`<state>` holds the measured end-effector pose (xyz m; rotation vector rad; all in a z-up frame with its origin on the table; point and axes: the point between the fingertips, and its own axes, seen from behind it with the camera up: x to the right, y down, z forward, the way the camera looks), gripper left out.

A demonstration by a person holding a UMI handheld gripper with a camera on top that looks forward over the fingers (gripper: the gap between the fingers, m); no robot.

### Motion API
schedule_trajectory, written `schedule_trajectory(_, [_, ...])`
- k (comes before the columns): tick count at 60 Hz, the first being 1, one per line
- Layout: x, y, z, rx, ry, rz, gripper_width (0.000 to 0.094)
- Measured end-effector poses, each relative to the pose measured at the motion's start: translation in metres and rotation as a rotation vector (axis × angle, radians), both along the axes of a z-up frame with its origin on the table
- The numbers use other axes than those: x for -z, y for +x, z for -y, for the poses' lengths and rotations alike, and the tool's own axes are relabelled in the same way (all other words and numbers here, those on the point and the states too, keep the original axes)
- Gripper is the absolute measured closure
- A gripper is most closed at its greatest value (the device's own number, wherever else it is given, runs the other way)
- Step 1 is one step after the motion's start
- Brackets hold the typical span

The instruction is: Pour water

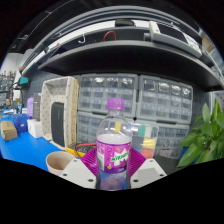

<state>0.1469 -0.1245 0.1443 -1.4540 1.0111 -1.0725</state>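
Observation:
A clear bottle with a purple cap and a purple label stands upright between my gripper's fingers. Both magenta pads press on its sides, so the gripper is shut on it. A clear plastic cup with something yellow at its base stands just beyond the bottle to the right. A tan paper cup sits beside the left finger.
A blue table surface spreads to the left, with a wooden-framed box and small boxes on it. Grey drawer cabinets fill the back under a shelf. A green plant stands at the right.

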Motion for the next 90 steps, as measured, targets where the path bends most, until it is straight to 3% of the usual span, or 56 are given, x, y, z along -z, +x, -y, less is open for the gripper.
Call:
schedule_trajectory(10, [0.014, 0.007, 0.007, 0.02, 0.08, 0.001, 0.0592])
schedule_trajectory(17, [0.014, 0.004, 0.011, 0.017, 0.075, 0.002, 0.0569])
schedule_trajectory(28, [0.014, 0.001, 0.011, 0.044, 0.046, 0.012, 0.0403])
schedule_trajectory(35, [0.021, -0.014, 0.011, 0.068, 0.058, -0.042, 0.0132])
schedule_trajectory(39, [0.02, -0.031, 0.012, 0.078, 0.079, -0.055, 0.0095])
schedule_trajectory(51, [0.023, -0.108, 0.019, 0.171, 0.074, -0.103, 0.0076])
schedule_trajectory(76, [0.019, -0.252, -0.024, 0.171, 0.152, -0.162, 0.0076])
schedule_trajectory(90, [0.001, -0.288, -0.019, 0.199, 0.112, -0.119, 0.0075])
